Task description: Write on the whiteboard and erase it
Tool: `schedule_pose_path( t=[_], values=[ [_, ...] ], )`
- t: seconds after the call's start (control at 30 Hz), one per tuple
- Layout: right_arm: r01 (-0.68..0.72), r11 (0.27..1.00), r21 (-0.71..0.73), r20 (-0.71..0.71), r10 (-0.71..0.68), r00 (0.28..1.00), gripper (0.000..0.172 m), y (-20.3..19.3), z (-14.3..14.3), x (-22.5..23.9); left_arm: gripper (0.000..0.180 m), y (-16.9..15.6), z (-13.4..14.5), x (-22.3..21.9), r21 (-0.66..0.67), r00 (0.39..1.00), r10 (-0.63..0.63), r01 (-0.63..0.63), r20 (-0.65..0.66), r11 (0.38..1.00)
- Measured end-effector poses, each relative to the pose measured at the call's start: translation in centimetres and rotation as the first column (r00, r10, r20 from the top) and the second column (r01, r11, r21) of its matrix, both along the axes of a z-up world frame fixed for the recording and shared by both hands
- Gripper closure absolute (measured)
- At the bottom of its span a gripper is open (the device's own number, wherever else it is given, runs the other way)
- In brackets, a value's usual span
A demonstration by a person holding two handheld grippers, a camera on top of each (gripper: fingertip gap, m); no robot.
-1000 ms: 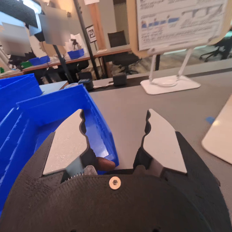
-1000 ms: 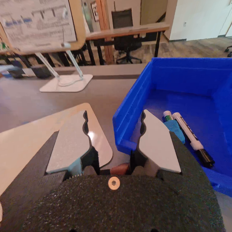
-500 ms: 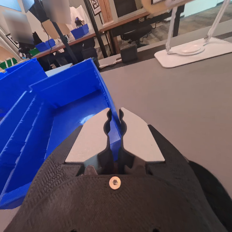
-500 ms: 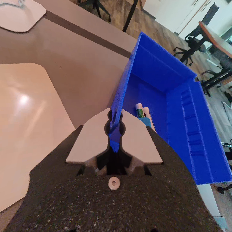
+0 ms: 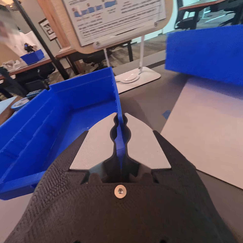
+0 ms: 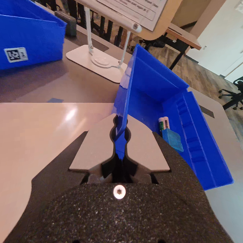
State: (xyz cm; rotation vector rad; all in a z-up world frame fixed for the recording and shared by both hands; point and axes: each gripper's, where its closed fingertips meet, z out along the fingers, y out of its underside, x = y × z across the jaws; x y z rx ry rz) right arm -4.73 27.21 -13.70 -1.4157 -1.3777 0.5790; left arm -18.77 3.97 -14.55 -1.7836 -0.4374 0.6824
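both jaws are nearly closed: left gripper (image 5: 120, 115) pinches an empty blue plastic bin's wall (image 5: 115, 92), right gripper (image 6: 121, 116) pinches the tilted blue bin (image 6: 151, 84) beside the flat whiteboard (image 6: 39, 131). more tilt could spill its markers (image 6: 163, 124) and blue eraser (image 6: 172, 140).

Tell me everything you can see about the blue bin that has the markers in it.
The blue bin is an open-topped plastic tote with a glossy outer wall and ribbed slots moulded along its far inside wall. It is tilted, its near wall clamped between the fingers of the right gripper, and part of it hangs over the whiteboard. Inside, in one corner, lie two white-capped markers and a blue eraser block that overlaps them.
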Motion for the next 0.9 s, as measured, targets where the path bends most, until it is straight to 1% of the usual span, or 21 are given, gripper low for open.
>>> schedule_pose_path(
  t=[0.13, 0.2, 0.27, 0.33, 0.37, 0.4, 0.43, 0.47, 0.5, 0.57, 0.63, 0.67, 0.7, 0.77, 0.83, 0.87, 0.9],
  values=[
    [-0.068, 0.998, 0.018, 0.031, 0.067, 0.997, 0.165, -4.6, -1.0, -1.6, 0.175, 2.7, -0.3, 1.7, 0.003, 0.997, -0.083, 0.083, 0.006, 0.997],
    [-0.1, 0.995, 0.025, 0.053, 0.098, 0.994, 0.165, -6.1, -1.8, -2.2, 0.175, 3.7, -0.4, 2.3, 0.014, 0.993, -0.119, 0.119, 0.009, 0.993],
    [-0.126, 0.991, 0.043, 0.071, 0.122, 0.99, 0.165, -7.4, -2.4, -2.9, 0.173, 4.3, -0.6, 2.7, 0.011, 0.991, -0.136, 0.136, 0.007, 0.991],
    [-0.175, 0.984, 0.02, 0.096, 0.172, 0.98, 0.162, -8.8, -3.3, -3.6, 0.17, 4.7, -0.9, 3.2, 0.004, 0.987, -0.159, 0.159, 0.013, 0.987],
    [-0.216, 0.976, -0.013, 0.097, 0.217, 0.971, 0.158, -9.5, -3.7, -3.9, 0.167, 4.7, -0.7, 3.4, 0.021, 0.987, -0.16, 0.159, 0.009, 0.987],
    [-0.259, 0.965, -0.049, 0.054, 0.261, 0.964, 0.145, -10.1, -3.4, -4.1, 0.155, 4.6, 0.1, 3.7, 0.064, 0.988, -0.152, 0.152, -0.016, 0.986],
    [-0.308, 0.947, -0.096, -0.021, 0.307, 0.951, 0.13, -10.7, -2.7, -4.1, 0.145, 4.4, 1.3, 4.2, 0.121, 0.988, -0.146, 0.152, -0.051, 0.981],
    [-0.359, 0.921, -0.149, -0.116, 0.345, 0.932, 0.118, -11.0, -1.5, -3.9, 0.138, 4.4, 2.5, 5.2, 0.186, 0.984, -0.156, 0.169, -0.084, 0.968],
    [-0.396, 0.897, -0.195, -0.219, 0.354, 0.909, 0.11, -10.8, -0.2, -3.4, 0.131, 4.5, 3.6, 6.5, 0.247, 0.977, -0.185, 0.206, -0.105, 0.947],
    [-0.383, 0.89, -0.246, -0.382, 0.274, 0.883, 0.089, -8.2, 2.2, -1.9, 0.119, 5.3, 4.5, 9.6, 0.342, 0.956, -0.284, 0.293, -0.079, 0.893],
    [-0.279, 0.932, -0.231, -0.476, 0.142, 0.868, 0.066, -4.0, 3.7, 0.2, 0.095, 6.8, 4.0, 12.1, 0.385, 0.925, -0.379, 0.358, -0.023, 0.85],
    [-0.214, 0.957, -0.196, -0.507, 0.088, 0.858, 0.057, -1.9, 4.2, 1.3, 0.085, 7.7, 3.5, 13.0, 0.392, 0.912, -0.409, 0.38, -0.011, 0.838],
    [-0.145, 0.977, -0.154, -0.528, 0.043, 0.848, 0.053, 0.2, 4.6, 2.4, 0.081, 8.6, 3.0, 13.6, 0.381, 0.904, -0.428, 0.399, -0.011, 0.834],
    [-0.023, 0.996, -0.091, -0.521, -0.027, 0.853, 0.055, 4.0, 4.6, 4.2, 0.081, 10.2, 1.4, 14.4, 0.306, 0.892, -0.451, 0.43, -0.003, 0.849],
    [0.072, 0.993, -0.092, -0.41, -0.104, 0.906, 0.062, 7.7, 2.8, 4.9, 0.081, 11.6, -0.1, 14.5, 0.224, 0.89, -0.455, 0.439, 0.023, 0.87],
    [0.085, 0.99, -0.11, -0.336, -0.118, 0.934, 0.069, 9.0, 1.5, 4.8, 0.082, 12.2, -0.7, 14.4, 0.193, 0.891, -0.452, 0.436, 0.043, 0.879],
    [0.069, 0.988, -0.137, -0.266, -0.104, 0.958, 0.077, 9.9, 0.1, 4.4, 0.084, 12.8, -1.3, 14.3, 0.165, 0.891, -0.449, 0.434, 0.063, 0.885]
  ],
)
